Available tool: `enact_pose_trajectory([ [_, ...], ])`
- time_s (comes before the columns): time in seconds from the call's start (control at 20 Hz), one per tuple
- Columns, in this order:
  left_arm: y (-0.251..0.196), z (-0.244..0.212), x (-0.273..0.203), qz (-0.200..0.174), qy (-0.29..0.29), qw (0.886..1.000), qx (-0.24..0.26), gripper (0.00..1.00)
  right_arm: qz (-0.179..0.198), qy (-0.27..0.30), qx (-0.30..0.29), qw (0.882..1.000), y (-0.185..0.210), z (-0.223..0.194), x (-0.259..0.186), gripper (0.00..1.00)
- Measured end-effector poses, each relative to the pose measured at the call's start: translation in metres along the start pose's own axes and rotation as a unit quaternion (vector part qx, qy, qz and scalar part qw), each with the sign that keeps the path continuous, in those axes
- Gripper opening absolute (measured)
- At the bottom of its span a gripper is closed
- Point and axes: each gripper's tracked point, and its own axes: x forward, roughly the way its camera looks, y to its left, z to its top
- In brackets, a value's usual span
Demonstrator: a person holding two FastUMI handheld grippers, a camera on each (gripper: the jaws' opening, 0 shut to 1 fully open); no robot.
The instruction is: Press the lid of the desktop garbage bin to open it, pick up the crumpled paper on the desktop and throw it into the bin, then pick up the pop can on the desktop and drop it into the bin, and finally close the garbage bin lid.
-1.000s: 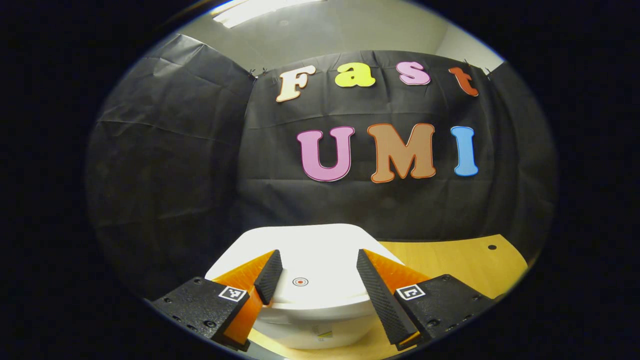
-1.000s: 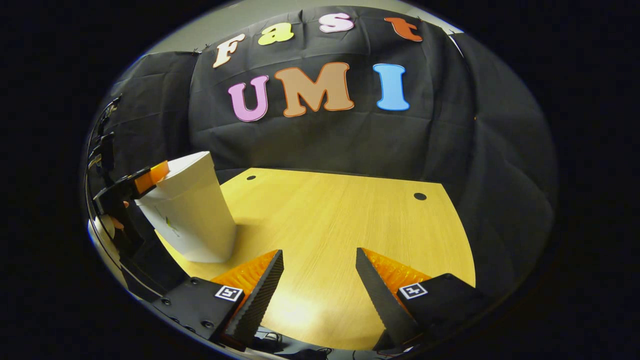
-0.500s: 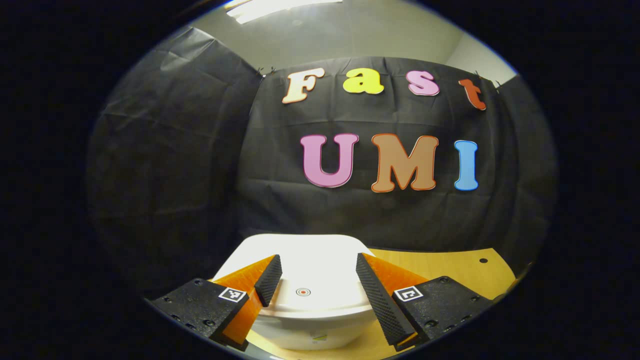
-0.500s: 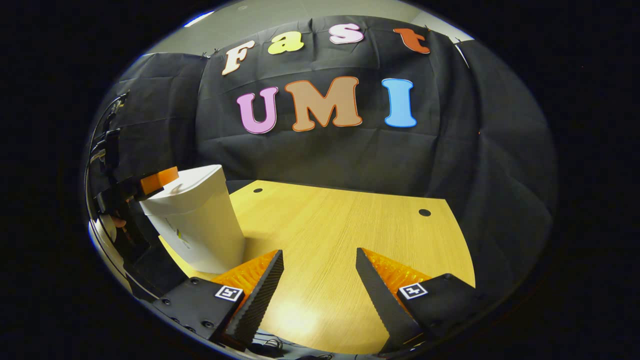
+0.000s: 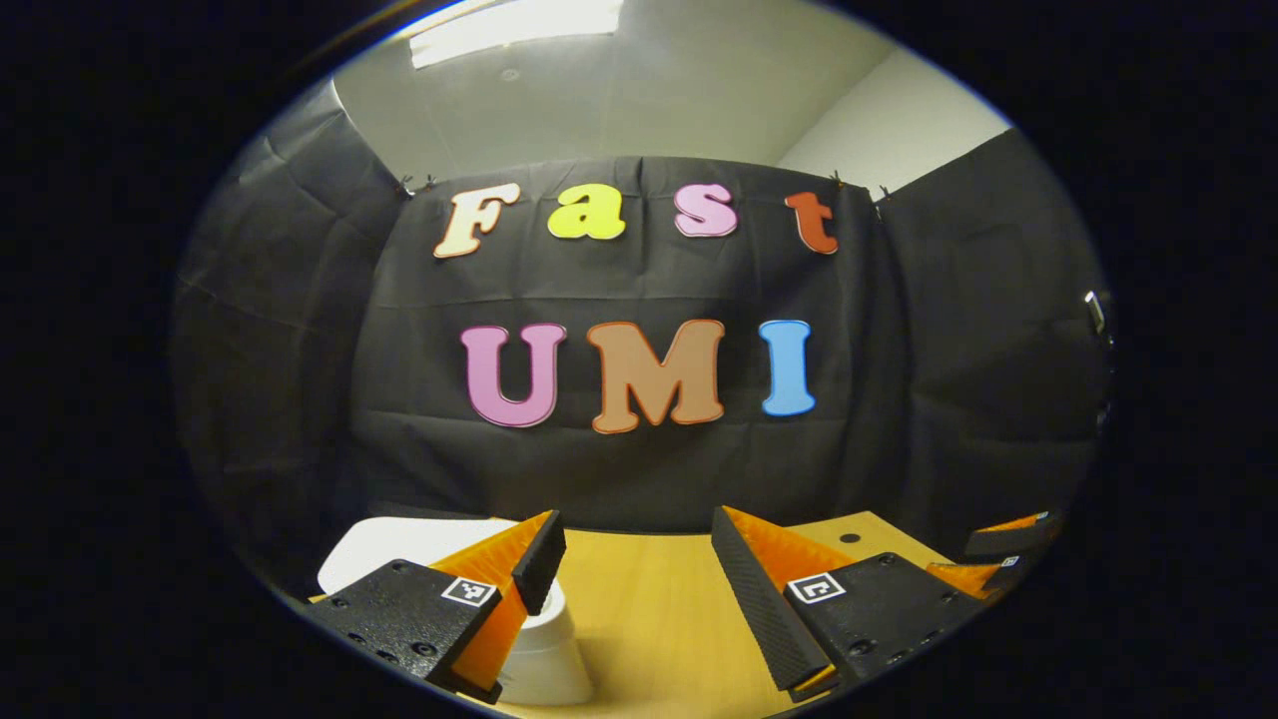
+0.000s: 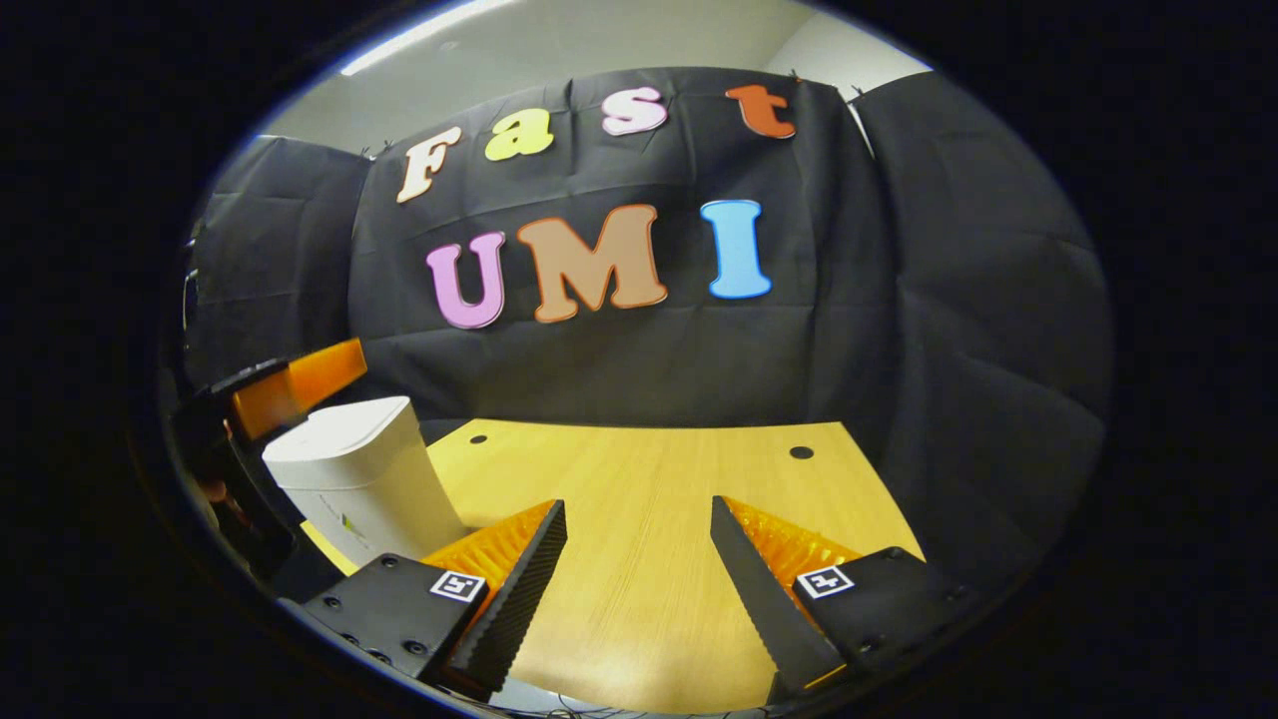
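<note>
The white desktop bin point(image 6: 349, 479) stands at the left of the wooden table point(image 6: 649, 469), its lid lying flat on top. In the left gripper view the bin point(image 5: 399, 544) sits low on the left, partly behind my left finger. My left gripper point(image 5: 639, 569) is open with nothing between its fingers, above the table just right of the bin. The right gripper view shows this left gripper point(image 6: 300, 384) raised beside the bin's top, apart from the lid. My right gripper point(image 6: 639, 559) hangs open over the table's near part, holding nothing; the left gripper view catches it point(image 5: 983, 554) at the far right.
Black cloth walls close the booth behind and on both sides. The table has two small dark holes point(image 6: 801, 452) near its back edge. A hand point(image 6: 215, 489) holds the left gripper at the far left.
My left gripper has lifted off the bin lid and swung to the right, so the bin slid to its lower left. The lid now lies level. The right gripper has tilted slightly upward.
</note>
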Motion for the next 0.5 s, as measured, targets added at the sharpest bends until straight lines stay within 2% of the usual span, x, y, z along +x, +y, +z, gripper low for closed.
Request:
enact_pose_trajectory([
  [0.25, -0.028, -0.023, -0.014, -0.029, 0.025, 0.999, -0.02, 0.9, -0.029, -0.037, 0.038, 0.998, -0.023, 0.01, -0.018, 0.96],
  [0.5, -0.029, -0.032, -0.016, -0.028, 0.031, 0.999, -0.028, 0.9, -0.037, -0.042, 0.036, 0.998, -0.024, 0.009, -0.027, 0.97],
])
